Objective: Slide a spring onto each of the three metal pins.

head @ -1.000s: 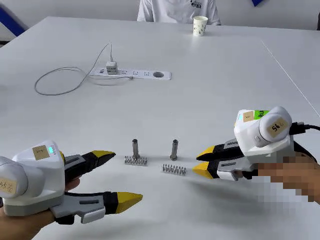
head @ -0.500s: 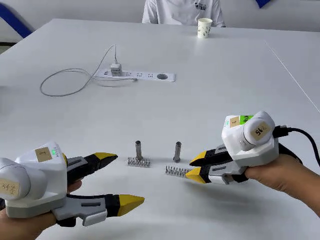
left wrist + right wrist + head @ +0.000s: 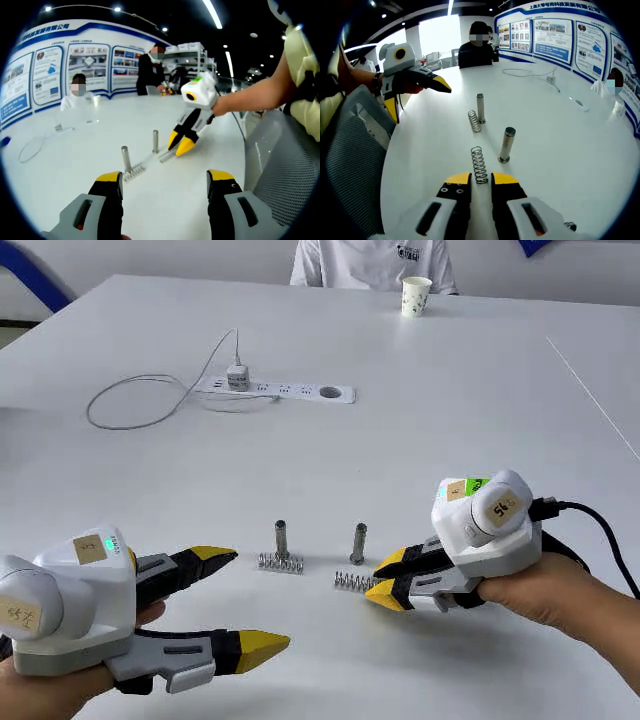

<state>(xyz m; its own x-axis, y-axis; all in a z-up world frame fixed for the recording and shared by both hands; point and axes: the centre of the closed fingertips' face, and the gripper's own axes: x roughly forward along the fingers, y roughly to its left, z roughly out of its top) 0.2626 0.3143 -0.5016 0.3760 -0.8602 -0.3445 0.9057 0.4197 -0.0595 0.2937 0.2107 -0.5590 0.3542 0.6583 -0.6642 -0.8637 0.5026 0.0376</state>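
Head view, left to right: left gripper (image 3: pixel 262 598) low at the near left, held in a hand, yellow-tipped jaws spread wide over the white table (image 3: pixel 450 420). Further right stood a short grey metal pin (image 3: pixel 282 536), upright on a wider foot, with a small steel spring (image 3: pixel 281 562) lying flat just in front of it. Next stood a second pin (image 3: pixel 359 542) of the same look, neither pin wearing a coil. Just in front and to the right lay a second spring (image 3: pixel 352 581), flat, its right end at the tips of the right gripper (image 3: pixel 373 582). Jaws there only a little apart; could not tell whether the pads touched the coil.

Farther back, well apart from the pins: a power strip (image 3: pixel 275 391) with a looped cable (image 3: pixel 140 405), then a paper cup (image 3: pixel 415 296) at the far edge, before a seated person (image 3: pixel 372 262) in white. Open table between grippers and pins.

Left gripper view looked out between its own wide jaws at both pins and springs, right gripper beyond them, wall posters (image 3: pixel 75 62) behind. Right gripper view gave the closest look: second spring's near end sat in the narrow gap between its own tips, coil running straight away left of the nearer pin; farther spring lay against its pin's foot.
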